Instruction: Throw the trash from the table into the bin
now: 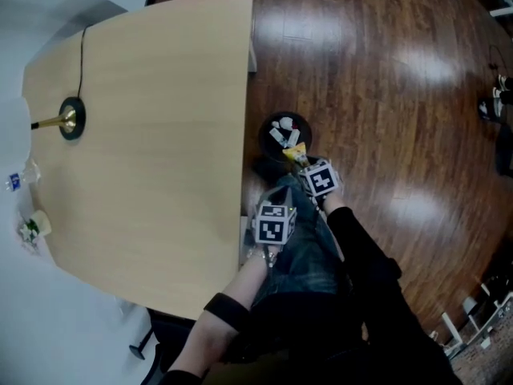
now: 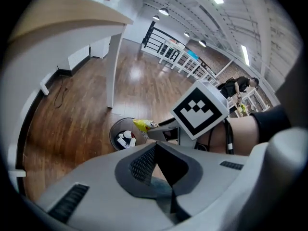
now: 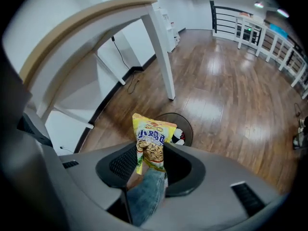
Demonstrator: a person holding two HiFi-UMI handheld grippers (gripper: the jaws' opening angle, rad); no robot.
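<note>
R gripper (image 3: pixel 151 150) is clamped halfway shut on the yellow snack packet (image 3: pixel 153 137) near the bin (image 3: pixel 186 121) rim, L gripper (image 2: pixel 155 146) shut w/ nothing in it, so I'd centre the packet over the opening, go low, then open wide.

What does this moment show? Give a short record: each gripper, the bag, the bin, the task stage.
left gripper: shut, nothing between the jaws
right gripper: shut on the bag
bag: yellow snack packet, upright in the jaws, at the bin's near rim in the head view
bin: round, on the floor beside the table, trash inside
stage: bag not yet dropped
</note>
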